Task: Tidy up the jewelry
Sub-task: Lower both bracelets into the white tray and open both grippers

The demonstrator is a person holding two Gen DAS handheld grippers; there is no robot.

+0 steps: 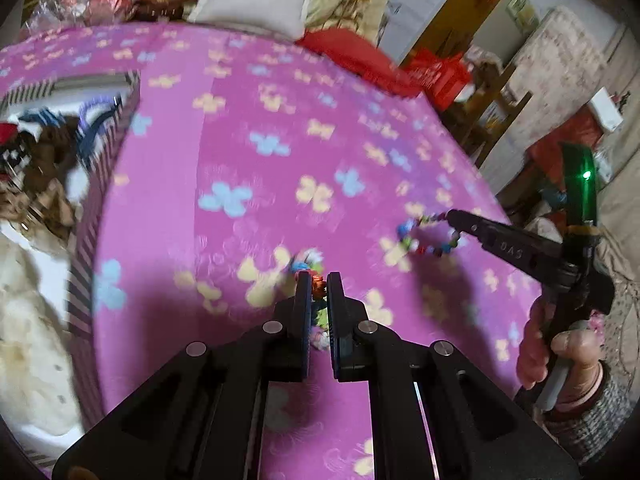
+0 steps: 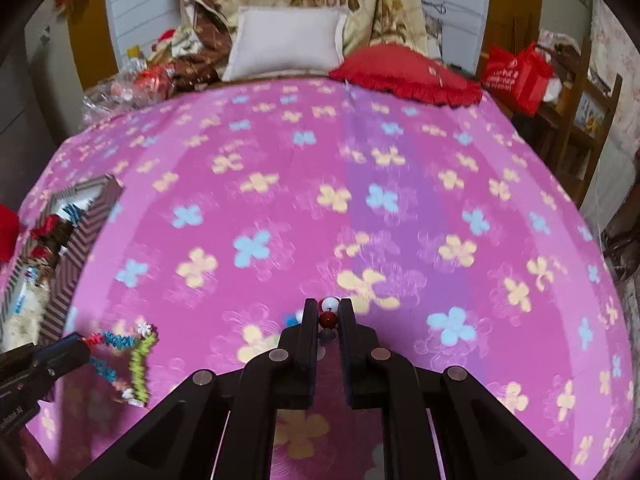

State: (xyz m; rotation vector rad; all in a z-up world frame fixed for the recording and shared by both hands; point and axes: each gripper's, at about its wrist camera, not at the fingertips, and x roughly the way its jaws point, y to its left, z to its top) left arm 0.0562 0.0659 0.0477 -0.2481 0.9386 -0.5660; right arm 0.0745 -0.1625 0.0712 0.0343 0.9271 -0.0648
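My left gripper [image 1: 318, 282] is shut on a multicoloured flower-bead bracelet [image 1: 316, 284], which hangs in a loop above the pink bedspread in the right wrist view [image 2: 128, 360]. My right gripper [image 2: 328, 312] is shut on a round-bead bracelet [image 2: 329, 314] with red and white beads; its loop shows dangling in the left wrist view [image 1: 424, 236]. A striped jewelry box [image 1: 100, 184] stands open at the left, holding several hair ties and trinkets; it also shows in the right wrist view [image 2: 76, 240].
A pink flowered bedspread [image 2: 320, 200] covers the bed. A grey pillow [image 2: 288, 40], a red cushion [image 2: 404, 72] and folded quilts lie at the far end. A red bag [image 2: 516, 72] and wooden shelves stand at the right.
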